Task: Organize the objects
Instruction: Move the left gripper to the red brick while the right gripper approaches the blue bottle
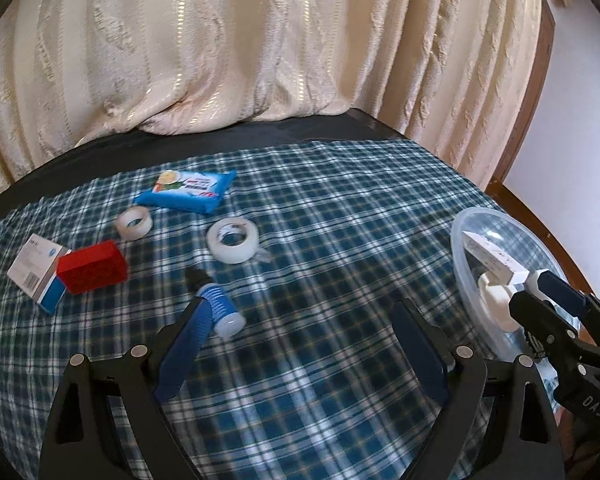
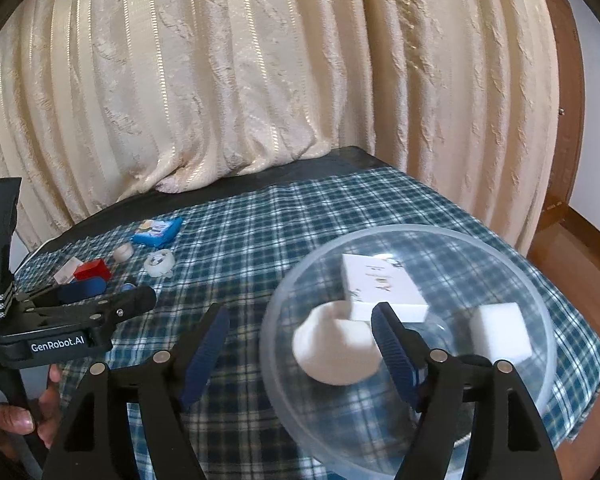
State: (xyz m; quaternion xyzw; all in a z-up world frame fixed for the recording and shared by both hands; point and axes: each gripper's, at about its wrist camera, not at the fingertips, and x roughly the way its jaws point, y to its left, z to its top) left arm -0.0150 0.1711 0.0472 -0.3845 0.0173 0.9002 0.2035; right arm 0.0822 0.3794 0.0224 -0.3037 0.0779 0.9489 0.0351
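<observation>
A clear plastic bowl (image 2: 512, 276) stands on the plaid cloth at the right; it also shows in the left wrist view (image 1: 476, 220). In it lie a white box (image 2: 380, 284), a white round lump (image 2: 332, 348) and a white block (image 2: 500, 328). My right gripper (image 2: 300, 320) is open and empty over the bowl's near left rim. My left gripper (image 1: 296, 312) is open and empty above the cloth, close to a blue ribbed bottle (image 1: 220, 304) lying by its left finger. Two tape rolls (image 1: 233, 240) (image 1: 134, 222), a red block (image 1: 92, 266), a white-blue carton (image 1: 36, 272) and a blue wipes pack (image 1: 188, 192) lie further left.
A blue plaid cloth (image 1: 340, 208) covers a dark table that ends at a cream curtain (image 1: 260, 40). A wooden frame (image 2: 564, 160) and floor lie to the right. A hand (image 2: 20, 420) holds the left gripper.
</observation>
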